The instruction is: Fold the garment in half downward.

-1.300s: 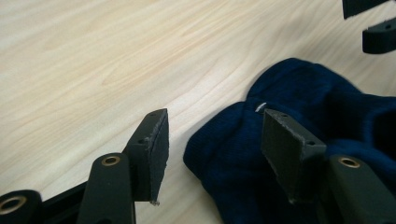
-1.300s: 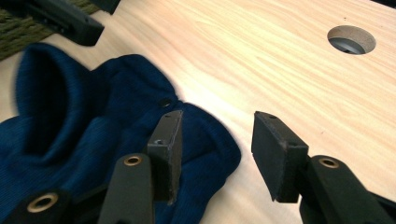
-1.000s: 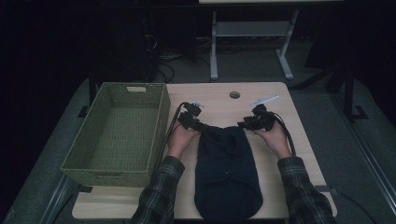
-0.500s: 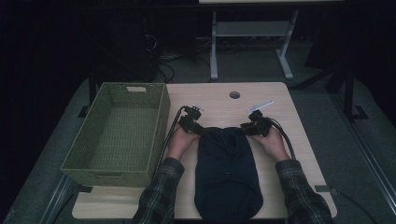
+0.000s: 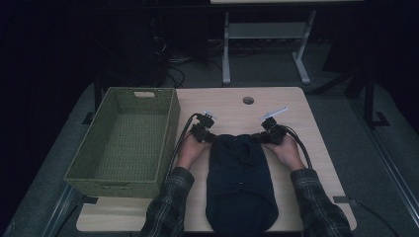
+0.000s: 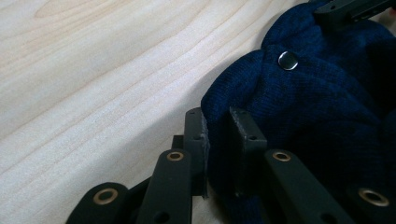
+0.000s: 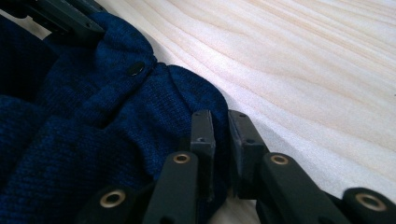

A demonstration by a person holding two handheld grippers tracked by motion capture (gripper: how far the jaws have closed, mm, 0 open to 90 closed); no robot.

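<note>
A folded navy knitted garment (image 5: pixel 239 182) lies lengthwise on the wooden table (image 5: pixel 237 108), its far end pointing away from the person. My left gripper (image 5: pixel 211 138) is shut on the far left corner and my right gripper (image 5: pixel 261 138) on the far right corner. In the left gripper view the left gripper (image 6: pixel 217 116) pinches a fold of the garment (image 6: pixel 327 107) near a metal snap (image 6: pixel 288 60). In the right gripper view the right gripper (image 7: pixel 219 115) pinches the garment (image 7: pixel 93 140) near a dark snap (image 7: pixel 136 68). Both pairs of jaws have just been closing on the fabric.
An empty green woven basket (image 5: pixel 123 143) stands at the table's left, close to the left forearm. A round cable hole (image 5: pixel 248 100) sits in the table beyond the grippers. Behind the table are a metal desk frame (image 5: pixel 267 34) and floor cables (image 5: pixel 173 74).
Both grippers have come slightly nearer the person onto the garment's far corners, and their jaws have closed on the fabric.
</note>
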